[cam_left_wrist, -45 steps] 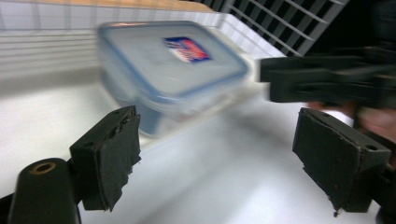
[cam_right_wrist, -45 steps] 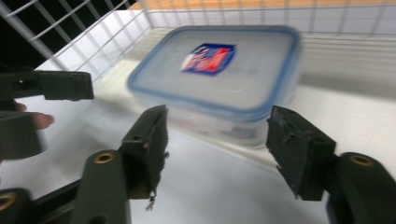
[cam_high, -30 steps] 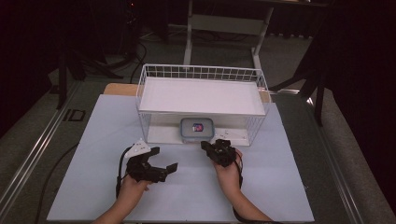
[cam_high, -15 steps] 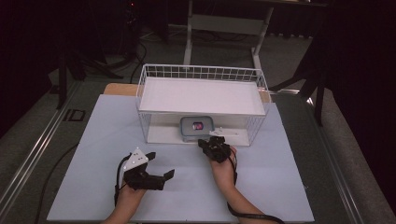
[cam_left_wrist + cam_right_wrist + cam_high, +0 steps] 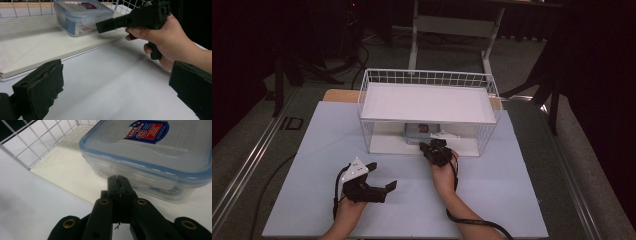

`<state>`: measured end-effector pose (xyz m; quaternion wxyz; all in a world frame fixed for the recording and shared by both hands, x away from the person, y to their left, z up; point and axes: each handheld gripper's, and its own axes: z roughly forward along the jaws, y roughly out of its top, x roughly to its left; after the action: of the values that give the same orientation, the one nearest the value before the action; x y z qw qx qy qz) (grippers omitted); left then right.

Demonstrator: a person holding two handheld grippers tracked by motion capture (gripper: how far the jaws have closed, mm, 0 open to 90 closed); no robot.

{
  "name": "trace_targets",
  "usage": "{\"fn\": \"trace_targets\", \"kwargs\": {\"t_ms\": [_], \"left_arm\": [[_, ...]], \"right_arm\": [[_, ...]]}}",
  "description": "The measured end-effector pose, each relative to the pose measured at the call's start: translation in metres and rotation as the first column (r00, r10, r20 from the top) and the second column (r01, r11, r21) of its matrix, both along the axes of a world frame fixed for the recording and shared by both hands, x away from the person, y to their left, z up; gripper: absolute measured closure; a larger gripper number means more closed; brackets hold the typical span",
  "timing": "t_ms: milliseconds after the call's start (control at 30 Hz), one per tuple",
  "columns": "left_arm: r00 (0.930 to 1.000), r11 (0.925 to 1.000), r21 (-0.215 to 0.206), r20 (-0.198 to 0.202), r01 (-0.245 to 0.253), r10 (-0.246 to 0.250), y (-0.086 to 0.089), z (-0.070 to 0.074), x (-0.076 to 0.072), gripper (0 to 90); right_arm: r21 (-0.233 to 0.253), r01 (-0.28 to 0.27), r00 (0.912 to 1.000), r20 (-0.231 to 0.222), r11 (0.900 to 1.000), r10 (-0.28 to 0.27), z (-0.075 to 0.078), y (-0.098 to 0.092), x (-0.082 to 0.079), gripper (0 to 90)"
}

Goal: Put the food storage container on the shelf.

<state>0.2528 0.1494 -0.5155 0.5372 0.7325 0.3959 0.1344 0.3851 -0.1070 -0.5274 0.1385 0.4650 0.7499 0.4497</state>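
High view puts your left hand-held gripper [image 5: 379,177] low on the worktop [image 5: 512,190], jaws spread wide and holding nothing, probably parked clear. Your right hand-held gripper [image 5: 435,149] has its jaws pressed together, tips at the near side of the lidded plastic container [image 5: 155,155] on the wire rack's [image 5: 427,80] lower board, likely to nudge it.
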Motion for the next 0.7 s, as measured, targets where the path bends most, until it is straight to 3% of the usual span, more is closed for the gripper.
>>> {"fn": "trace_targets", "kwargs": {"t_ms": [233,400,433,500,600,700], "left_arm": [[1.0,1.0,-0.001,-0.002,0.0,0.0,0.002,0.0,0.0,0.5],[1.0,1.0,0.0,0.0,-0.002,0.002,0.001,0.0,0.0,0.5],[1.0,1.0,0.001,0.0,-0.001,0.001,0.001,0.0,0.0,0.5],[1.0,1.0,0.005,-0.001,-0.002,0.002,0.001,-0.001,0.0,0.5],[1.0,1.0,0.007,-0.006,-0.001,0.001,0.001,-0.002,0.0,0.5],[1.0,1.0,0.007,-0.006,0.004,-0.004,0.0,-0.002,0.0,0.5]], "right_arm": [[-0.007,0.023,0.9994,0.026,1.0,-0.023,0.002,-0.001,0.011,90.0],[-0.013,0.046,0.9989,0.011,0.999,-0.046,0.005,-0.002,0.015,90.0],[-0.021,0.043,0.9987,0.029,0.999,-0.042,0.005,-0.003,0.017,90.0],[-0.003,0.036,0.9993,0.014,0.999,-0.036,0.006,-0.006,0.02,90.0],[-0.033,0.04,0.9987,0.033,0.999,-0.039,0.005,-0.003,0.018,90.0],[-0.012,0.044,0.999,0.012,0.999,-0.043,0.003,-0.004,0.019,90.0]]}}
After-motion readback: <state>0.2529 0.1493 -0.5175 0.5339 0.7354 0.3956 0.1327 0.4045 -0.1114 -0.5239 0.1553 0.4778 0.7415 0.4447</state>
